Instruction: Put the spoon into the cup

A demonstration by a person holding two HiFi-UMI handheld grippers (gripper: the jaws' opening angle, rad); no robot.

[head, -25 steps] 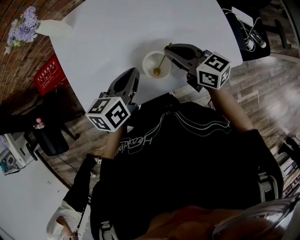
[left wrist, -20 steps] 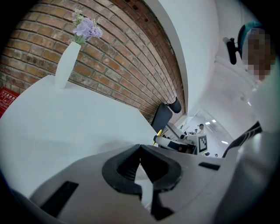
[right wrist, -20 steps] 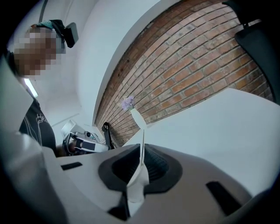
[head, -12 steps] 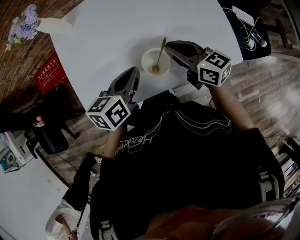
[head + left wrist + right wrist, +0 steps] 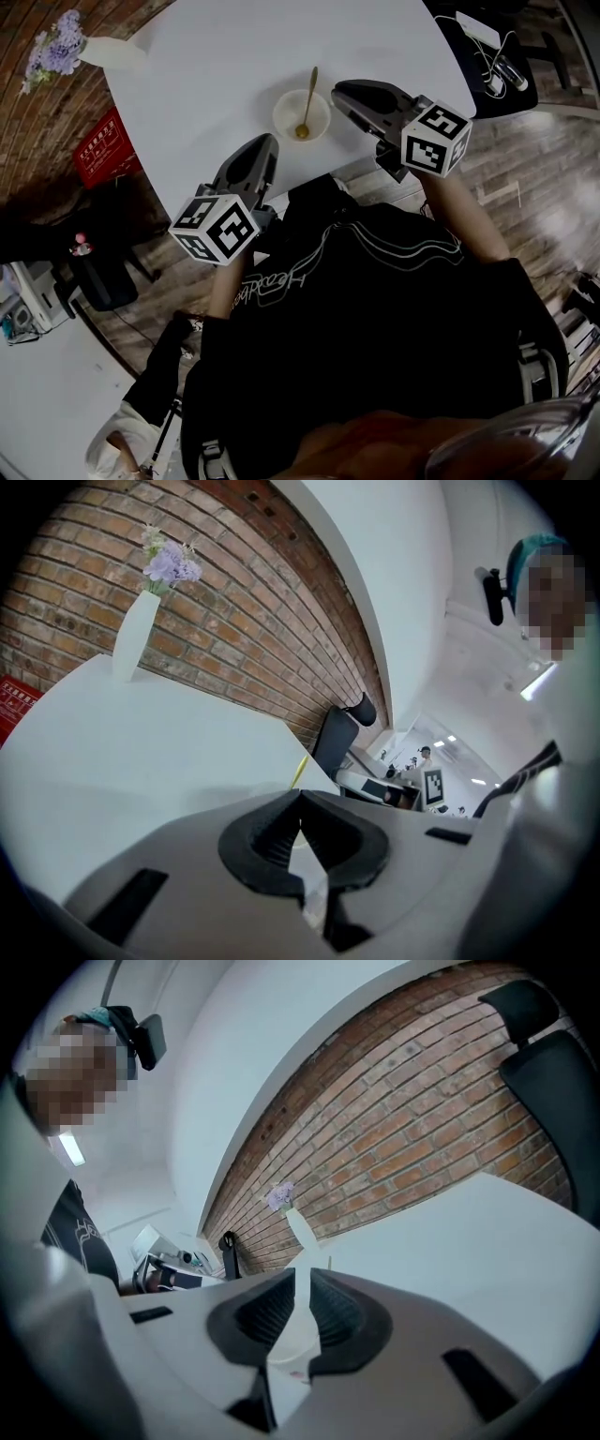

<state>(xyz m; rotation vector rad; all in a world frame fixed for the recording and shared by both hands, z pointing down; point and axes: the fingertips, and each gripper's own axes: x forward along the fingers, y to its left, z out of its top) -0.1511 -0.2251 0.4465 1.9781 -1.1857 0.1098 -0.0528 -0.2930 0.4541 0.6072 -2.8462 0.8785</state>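
Note:
A white cup (image 5: 302, 114) stands on the white table (image 5: 216, 75) near its front edge. A gold spoon (image 5: 307, 98) rests in it, bowl down, with the handle leaning out over the far rim. My right gripper (image 5: 339, 90) hovers just right of the cup, jaws slightly apart and holding nothing; in the right gripper view (image 5: 302, 1279) a narrow gap shows between its pads. My left gripper (image 5: 263, 145) hangs at the table's front edge, below and left of the cup. Its tips meet in the left gripper view (image 5: 300, 795), where the spoon handle (image 5: 298, 771) shows just beyond them.
A white vase of purple flowers (image 5: 58, 47) stands at the table's far left corner, before a brick wall (image 5: 234, 621). A red box (image 5: 97, 148) sits on the floor to the left. A black chair with cables (image 5: 487, 56) is at the right.
A second ago my right gripper held the spoon's handle over the cup. It has let go and drawn back to the right; the spoon now leans in the cup alone. Left gripper barely moved.

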